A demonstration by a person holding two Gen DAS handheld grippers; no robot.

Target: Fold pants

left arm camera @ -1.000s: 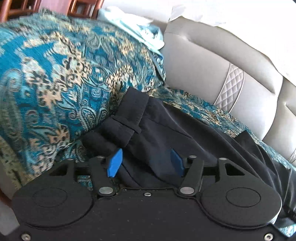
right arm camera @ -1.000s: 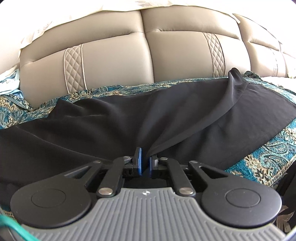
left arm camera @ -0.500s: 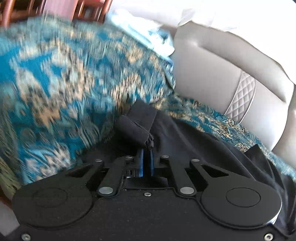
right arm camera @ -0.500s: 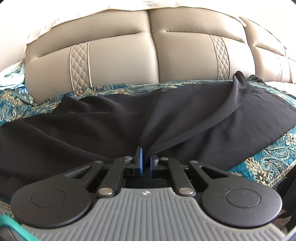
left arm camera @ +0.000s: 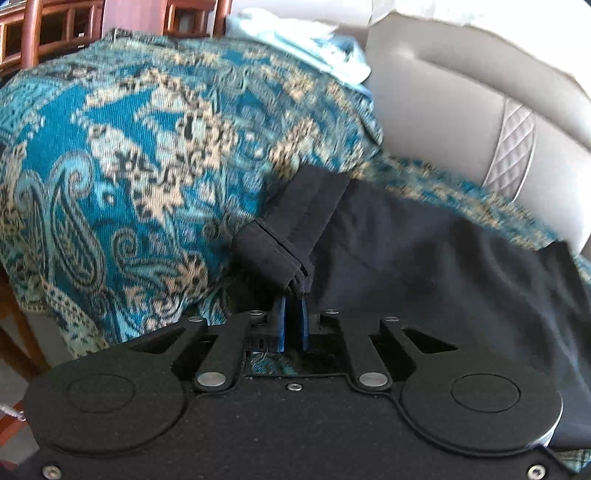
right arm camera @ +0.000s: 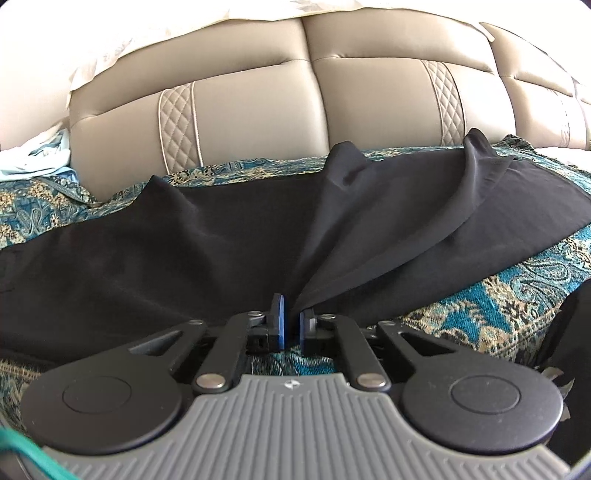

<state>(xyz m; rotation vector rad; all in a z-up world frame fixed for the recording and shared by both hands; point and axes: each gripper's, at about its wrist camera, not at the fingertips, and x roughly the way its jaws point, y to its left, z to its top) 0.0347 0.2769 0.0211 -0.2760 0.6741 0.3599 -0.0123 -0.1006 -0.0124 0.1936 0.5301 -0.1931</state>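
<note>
Black pants (right arm camera: pixel 221 236) lie spread along a sofa seat covered by a teal paisley throw (right arm camera: pixel 517 280). In the left wrist view my left gripper (left arm camera: pixel 293 310) is shut on the waistband end of the pants (left arm camera: pixel 288 236) and lifts it off the throw. In the right wrist view my right gripper (right arm camera: pixel 291 314) is shut on the near edge of a pant leg; the fabric rises in folds (right arm camera: pixel 369 206) from the pinch toward the backrest.
The beige leather sofa backrest (right arm camera: pixel 258 110) runs behind the pants. The throw drapes over the sofa arm (left arm camera: pixel 129 166). Light blue cloth (left arm camera: pixel 314 44) lies on top of the arm. Wooden furniture (left arm camera: pixel 55 26) stands beyond it.
My left gripper closed on the waistband and lifted it. My right gripper stayed shut and pulled the leg fabric up and left, raising new folds.
</note>
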